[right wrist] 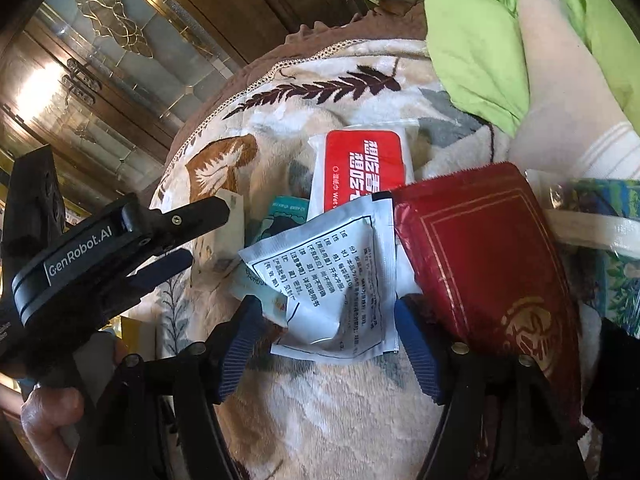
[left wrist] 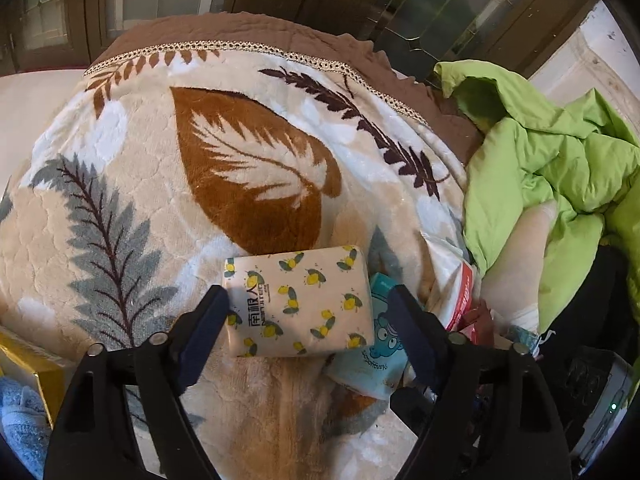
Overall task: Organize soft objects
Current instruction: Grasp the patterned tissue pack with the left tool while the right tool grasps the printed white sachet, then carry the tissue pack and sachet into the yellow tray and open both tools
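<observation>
Spread underneath everything: a plush cream blanket with brown and grey leaf print.

On that blanket, near its front edge, a soft white tissue pack printed with yellow lemons, lying flat between the fingers of the left claw. Left finger pad touching the pack's left edge, right finger apart from it, so released, not gripping.

Just right of the lemon pack, partly tucked under it, a pale blue packet with a cartoon face.

Right claw spread wide around a crumpled white sachet with black printed text, pads not pressing it. Behind the sachet, a white wet-wipe pack with a red label; to the sachet's right and touching it, a dark red foil pouch with gold lines.

Beyond the blanket's right side, a bunched lime-green quilt.
</observation>
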Motion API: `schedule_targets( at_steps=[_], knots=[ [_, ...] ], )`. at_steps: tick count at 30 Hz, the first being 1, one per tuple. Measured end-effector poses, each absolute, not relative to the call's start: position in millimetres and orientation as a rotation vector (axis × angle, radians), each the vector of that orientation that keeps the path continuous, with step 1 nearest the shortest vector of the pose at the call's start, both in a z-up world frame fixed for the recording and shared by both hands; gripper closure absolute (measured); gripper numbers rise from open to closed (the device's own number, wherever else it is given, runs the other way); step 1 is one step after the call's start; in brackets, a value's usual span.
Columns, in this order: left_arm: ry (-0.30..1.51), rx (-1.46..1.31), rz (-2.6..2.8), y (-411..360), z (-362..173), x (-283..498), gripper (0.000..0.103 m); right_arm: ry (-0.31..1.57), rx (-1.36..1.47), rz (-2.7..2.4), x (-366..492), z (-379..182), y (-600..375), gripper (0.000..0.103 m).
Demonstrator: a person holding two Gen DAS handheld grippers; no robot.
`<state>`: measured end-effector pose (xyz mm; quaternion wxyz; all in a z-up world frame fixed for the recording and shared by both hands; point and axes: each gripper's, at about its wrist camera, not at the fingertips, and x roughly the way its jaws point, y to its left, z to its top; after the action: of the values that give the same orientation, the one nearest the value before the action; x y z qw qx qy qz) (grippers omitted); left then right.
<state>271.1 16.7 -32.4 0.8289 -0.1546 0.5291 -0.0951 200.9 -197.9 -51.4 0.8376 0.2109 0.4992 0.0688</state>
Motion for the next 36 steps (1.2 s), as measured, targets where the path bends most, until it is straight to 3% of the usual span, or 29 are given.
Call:
schedule_targets(
  at_steps=[2,3,4,6,7,9,13,26,36],
  knots=[
    [1.128,-0.301,-0.188,14,-34,271,0.019,1.051,0.434,0.16,203,-52,-197,0.031],
    [1.134,-0.281,-0.18,12,-35,272,0.019,1.048,0.429,0.163,203,-51,-197,0.037],
    [1.144,-0.27,-0.177,12,-38,272,0.019,1.039,0.428,0.164,202,-51,-198,0.051],
    [1.153,-0.263,-0.155,15,-42,273,0.022,1.04,0.448,0.187,202,-53,-203,0.053],
    [1.169,-0.29,-0.154,18,-47,274,0.04,1.041,0.445,0.202,201,-53,-204,0.055],
    [1.176,-0.297,-0.135,24,-52,273,0.062,1.037,0.454,0.218,198,-50,-206,0.061],
    [1.169,-0.313,-0.146,33,-48,262,0.081,1.026,0.479,0.271,188,-41,-210,0.063],
    [1.074,-0.334,-0.182,53,-7,200,0.083,1.008,0.473,0.377,149,-10,-192,0.063],
    [0.982,-0.312,-0.126,110,35,112,0.083,0.996,0.374,0.529,122,21,-125,0.063]
  ],
)
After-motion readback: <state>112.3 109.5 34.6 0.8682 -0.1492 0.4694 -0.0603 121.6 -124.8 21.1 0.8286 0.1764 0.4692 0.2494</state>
